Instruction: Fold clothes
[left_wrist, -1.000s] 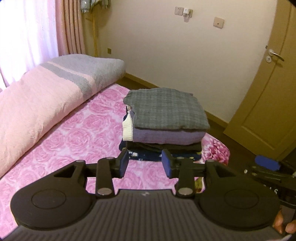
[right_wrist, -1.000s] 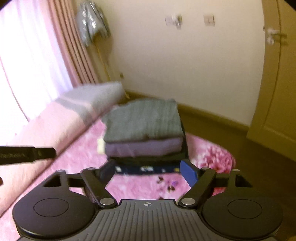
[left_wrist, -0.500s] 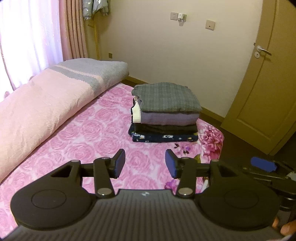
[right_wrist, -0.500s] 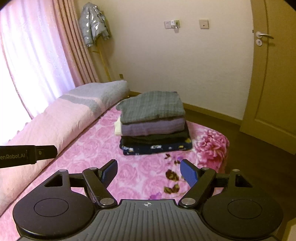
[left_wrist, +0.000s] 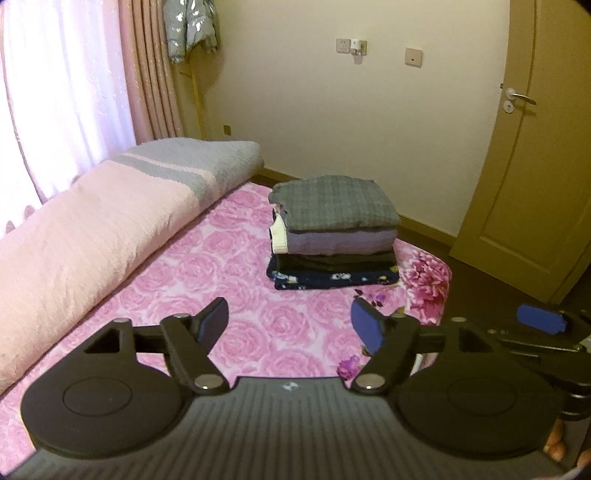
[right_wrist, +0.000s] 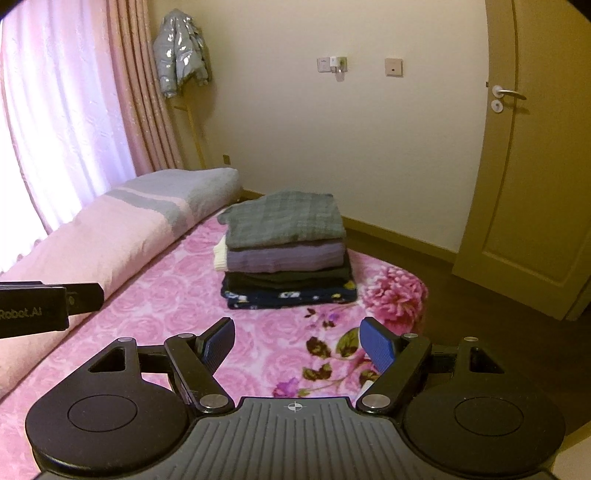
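A stack (left_wrist: 334, 236) of folded clothes sits on the pink floral blanket (left_wrist: 192, 273), near its far corner. A grey checked piece (left_wrist: 334, 201) lies on top, a mauve one (left_wrist: 340, 242) under it, then a black one (left_wrist: 332, 261), with a navy printed piece (left_wrist: 332, 278) at the bottom. A white edge (left_wrist: 277, 236) pokes out on the stack's left side. To the left a rolled pink quilt (left_wrist: 92, 236) lies along the blanket, its far end grey.

The left gripper (left_wrist: 290, 325) hangs over the blanket, well short of the stack. Its jaws have just been opening and now stand wide, with nothing between them and the pads clear of the cloth. The right gripper (right_wrist: 297, 341) is likewise spread wide and empty, near the blanket's flowered end and apart from the stack. In the left view its blue pad (left_wrist: 541, 319) shows at the right edge; in the right view the left gripper's side shows at the left edge.
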